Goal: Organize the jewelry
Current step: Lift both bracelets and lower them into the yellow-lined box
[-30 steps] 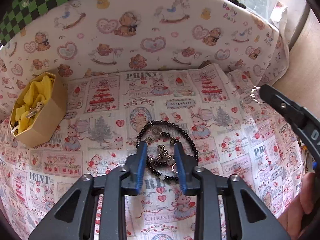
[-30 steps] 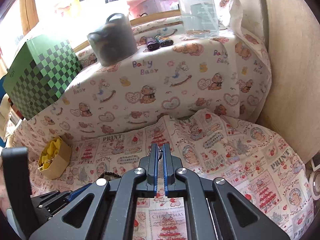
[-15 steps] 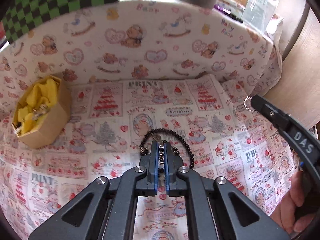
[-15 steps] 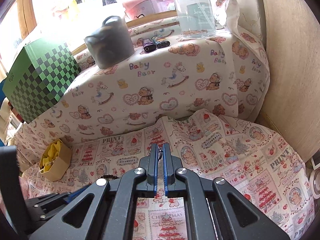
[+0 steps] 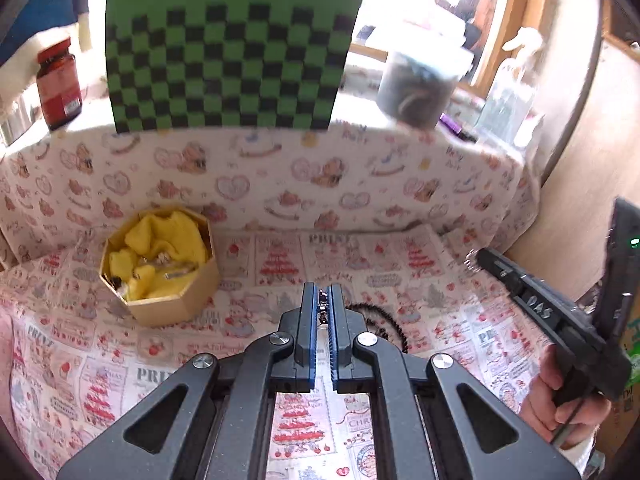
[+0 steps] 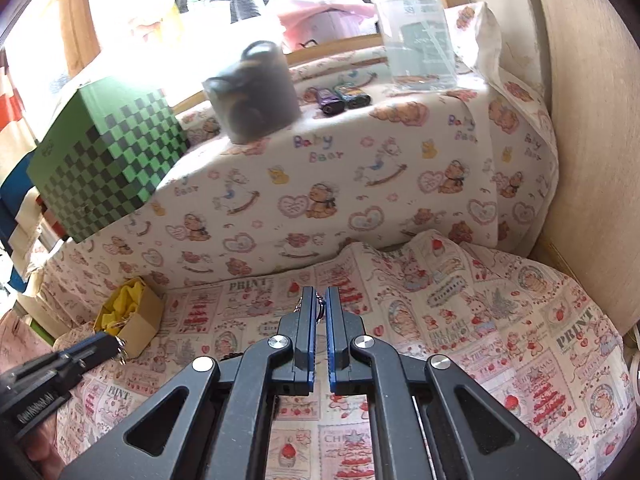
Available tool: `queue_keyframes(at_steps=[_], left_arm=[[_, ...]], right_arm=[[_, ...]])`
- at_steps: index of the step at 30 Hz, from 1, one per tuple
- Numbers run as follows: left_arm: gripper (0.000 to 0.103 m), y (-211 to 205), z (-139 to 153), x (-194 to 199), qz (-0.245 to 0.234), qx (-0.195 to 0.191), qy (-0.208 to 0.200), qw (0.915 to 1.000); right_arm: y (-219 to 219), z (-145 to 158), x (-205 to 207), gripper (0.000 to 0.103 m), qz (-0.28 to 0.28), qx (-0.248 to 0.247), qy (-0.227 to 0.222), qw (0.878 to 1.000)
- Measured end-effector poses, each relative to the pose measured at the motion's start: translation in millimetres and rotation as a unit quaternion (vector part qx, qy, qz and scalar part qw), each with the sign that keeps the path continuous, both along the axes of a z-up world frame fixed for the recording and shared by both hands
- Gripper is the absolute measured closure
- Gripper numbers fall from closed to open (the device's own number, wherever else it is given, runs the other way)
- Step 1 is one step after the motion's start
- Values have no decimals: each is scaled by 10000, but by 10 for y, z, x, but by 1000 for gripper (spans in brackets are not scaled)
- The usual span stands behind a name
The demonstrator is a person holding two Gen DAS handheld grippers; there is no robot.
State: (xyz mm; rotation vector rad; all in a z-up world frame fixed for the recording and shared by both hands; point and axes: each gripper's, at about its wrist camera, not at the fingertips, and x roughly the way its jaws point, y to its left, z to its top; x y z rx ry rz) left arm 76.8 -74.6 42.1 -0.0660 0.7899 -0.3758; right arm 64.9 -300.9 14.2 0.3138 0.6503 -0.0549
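My left gripper [image 5: 322,300] is shut on a black bead bracelet [image 5: 382,318] and holds it above the printed cloth; the beads hang to the right of the jaws. A tan hexagonal box [image 5: 160,264] lined with yellow cloth holds several small pieces of jewelry, left of the gripper. My right gripper [image 6: 320,304] is shut on a small silver ring-like piece [image 6: 319,309], above the cloth. It shows at the right in the left wrist view [image 5: 478,260]. The box [image 6: 130,316] and the left gripper [image 6: 112,344] show at the lower left of the right wrist view.
A padded ledge with a bear print [image 5: 280,172] rises behind the cloth. On it stand a green checked box [image 5: 228,56], a grey tub [image 5: 420,88], a red jar [image 5: 60,84] and a clear container [image 6: 420,44]. A wooden wall [image 6: 592,120] closes the right side.
My left gripper closed on the black bracelet and lifted it off the cloth, moving up and toward the box. My right gripper stayed shut and barely moved.
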Motion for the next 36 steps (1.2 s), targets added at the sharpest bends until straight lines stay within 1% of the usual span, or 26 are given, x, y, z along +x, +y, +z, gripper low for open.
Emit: queue_keyframes(at_steps=[3, 5, 9, 11, 13, 14, 16, 19, 20, 23, 24, 27, 29, 32, 36], left_arm=[[99, 149, 129, -85, -9, -67, -538, 9985], [99, 261, 162, -58, -104, -314, -612, 9976], [99, 578, 107, 64, 89, -852, -718, 9937], [99, 755, 33, 131, 213, -1112, -669, 9913], [99, 932, -22, 188, 363, -1265, -678, 9890], [99, 1036, -47, 220, 503, -1353, -705, 9870], [99, 1242, -109, 294, 754, -1636, -620, 9817], [99, 1542, -246, 433, 1018, -2150, -385, 9705], [99, 1610, -282, 462, 1095, -2230, -341, 9680], [99, 1727, -365, 550, 1225, -2244, -185, 9666], [99, 1742, -380, 551, 1220, -2271, -191, 9660], [99, 1727, -357, 536, 1266, -2113, -304, 9687], [99, 1732, -362, 555, 1189, -2185, -280, 9682], [99, 1752, -409, 585, 1254, -2141, -217, 9685], [99, 1785, -482, 633, 1334, -2115, -133, 9681]], right_arm=[[89, 8, -2, 98, 87, -212, -17, 9997], [135, -3, 1, 98, 142, -283, -62, 9995], [181, -39, 12, 98, 363, -121, -145, 9992], [188, -51, 19, 98, 410, -44, -157, 9990], [215, -80, 44, 98, 294, -183, -33, 9994], [225, -93, 53, 98, 300, -203, -42, 9993], [245, -112, 71, 98, 403, -136, -77, 9991], [308, -129, 74, 98, 694, 60, -127, 9975], [344, -131, 70, 98, 813, 89, -154, 9965], [471, -126, 35, 98, 1082, 24, -289, 9937], [511, -118, 29, 98, 1138, -7, -336, 9929], [649, -82, 41, 98, 1305, -3, -391, 9907], [763, -47, 79, 98, 1418, 63, -371, 9892], [1008, 26, 149, 98, 1588, 18, -397, 9865], [1355, 154, 281, 98, 1784, -55, -573, 9823]])
